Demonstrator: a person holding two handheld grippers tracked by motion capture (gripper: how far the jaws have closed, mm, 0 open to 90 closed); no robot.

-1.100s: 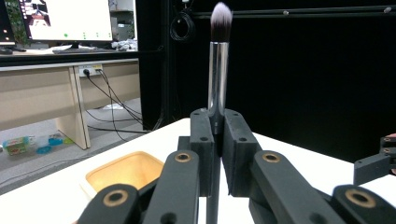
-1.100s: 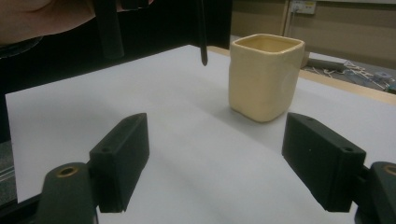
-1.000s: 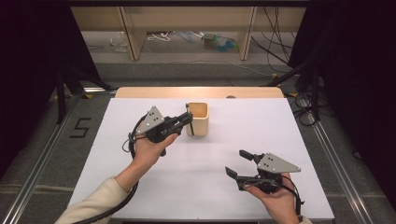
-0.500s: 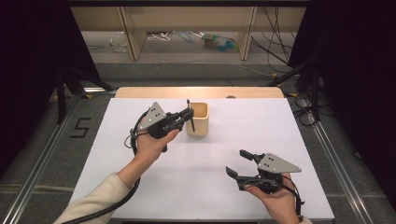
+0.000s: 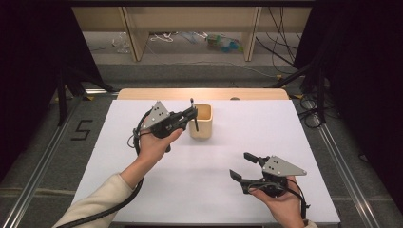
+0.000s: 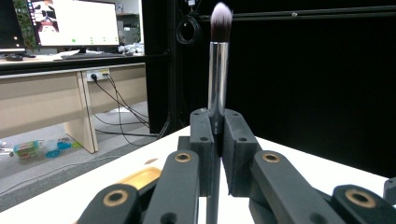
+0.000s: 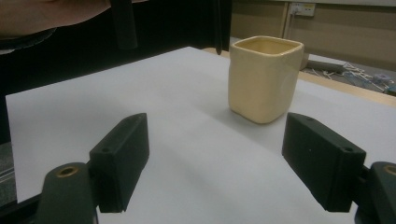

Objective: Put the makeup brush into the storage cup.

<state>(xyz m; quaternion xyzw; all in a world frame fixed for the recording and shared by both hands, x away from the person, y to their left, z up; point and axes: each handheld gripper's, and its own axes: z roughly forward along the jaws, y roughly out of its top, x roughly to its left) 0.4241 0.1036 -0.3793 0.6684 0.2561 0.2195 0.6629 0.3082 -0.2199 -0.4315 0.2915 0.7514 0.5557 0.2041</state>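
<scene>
You are holding a makeup brush (image 6: 218, 70) upright in your left tool (image 5: 191, 115), the jaws clenched on its handle so that the silver ferrule and the dark, pale-tipped bristles are standing above the pads while the thin black handle is hanging down below them. Seen from above, the brush (image 5: 193, 114) is hovering just at the left rim of the cream-coloured square cup (image 5: 201, 122), its lower end hanging outside the cup's left wall, and whether it is touching the cup cannot be told. The cup is standing upright on the white table (image 5: 142, 190), close to the far edge, and it is looking empty from your right tool's camera, where its open mouth (image 7: 265, 45) is showing a plain yellowish inside. Your left hand (image 5: 157, 142) is wrapping the tool body on the near-left side of the cup, with the cable trailing back along your pale sleeve (image 5: 95, 202). Your right tool (image 5: 241, 166) is sitting well apart from the cup, toward the near-right of it, resting low over the table in your right hand (image 5: 280, 202); its jaws are standing wide and released, gripping nothing, and they are pointing toward the cup (image 7: 264, 84).
</scene>
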